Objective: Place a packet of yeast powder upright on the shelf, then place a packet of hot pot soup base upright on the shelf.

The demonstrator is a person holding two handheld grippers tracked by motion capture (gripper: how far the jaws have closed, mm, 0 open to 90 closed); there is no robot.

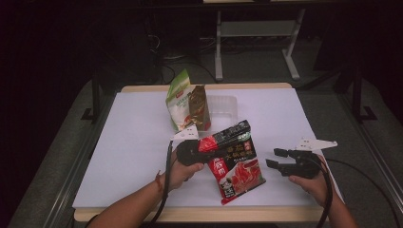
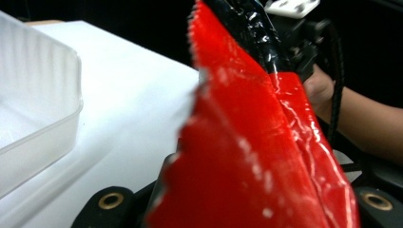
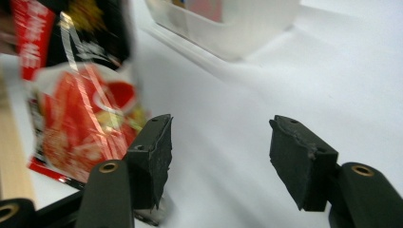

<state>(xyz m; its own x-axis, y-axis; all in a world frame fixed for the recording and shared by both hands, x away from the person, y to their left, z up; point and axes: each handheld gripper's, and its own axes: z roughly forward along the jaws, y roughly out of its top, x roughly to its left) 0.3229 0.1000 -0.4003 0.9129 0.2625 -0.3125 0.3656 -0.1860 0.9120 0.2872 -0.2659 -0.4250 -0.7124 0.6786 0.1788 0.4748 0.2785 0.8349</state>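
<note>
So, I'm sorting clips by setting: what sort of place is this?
Probably a lab or recording workspace, not a home: a white-covered table in a dark room, metal stand legs and cables on the floor behind, and snack bags set out by a clear plastic tray.

A glossy red-and-black snack pouch (image 1: 235, 164) stands tilted near the table's front edge.
</note>
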